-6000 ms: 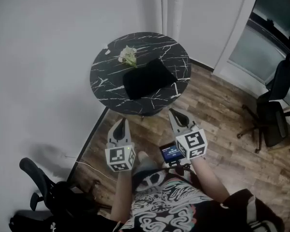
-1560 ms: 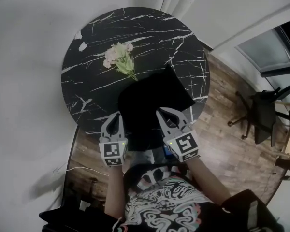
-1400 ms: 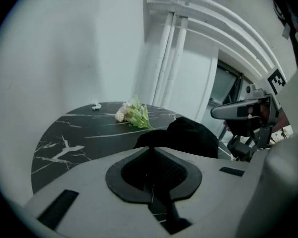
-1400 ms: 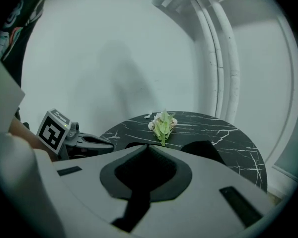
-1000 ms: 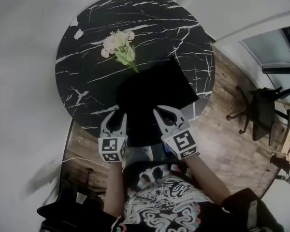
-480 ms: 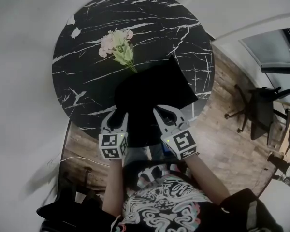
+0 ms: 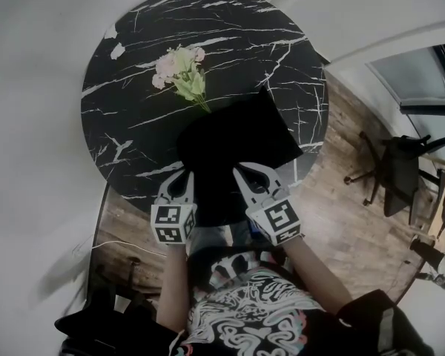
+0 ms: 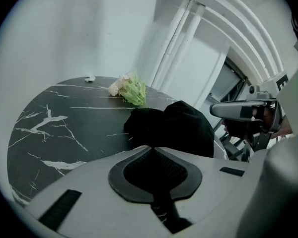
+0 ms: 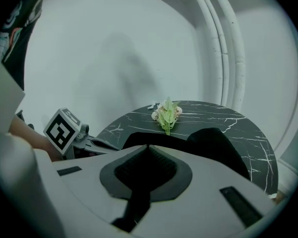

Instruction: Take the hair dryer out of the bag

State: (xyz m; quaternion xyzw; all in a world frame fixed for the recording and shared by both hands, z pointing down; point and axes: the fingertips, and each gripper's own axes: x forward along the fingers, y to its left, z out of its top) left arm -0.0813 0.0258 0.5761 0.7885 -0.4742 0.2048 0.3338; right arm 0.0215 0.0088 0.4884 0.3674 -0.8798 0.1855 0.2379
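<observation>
You are holding both grippers at the near edge of the black bag (image 7: 237, 139), which is lying on the tabletop's (image 7: 133, 117) near right part. Your left gripper (image 7: 188, 175) has just been closing its jaws, now meeting tip to tip. Your right gripper (image 7: 240, 170) is pressing its jaws together too; whether either is pinching bag fabric is not showing

Round marble table (image 7: 133, 132): left and far parts bare, open to a pass from above. Blocked along the near right by black bag (image 7: 237, 143), lumped up and reaching to the front edge. Blocked just beyond the bag's far-left corner by flower sprig (image 7: 182, 69), laid flat. Small white scrap (image 7: 119, 50) near the far-left rim, low. Hemmed close at left and far side by white wall (image 7: 30, 124). Opened at right onto wooden floor (image 7: 356, 228), office chair (image 7: 400, 176) well apart.
</observation>
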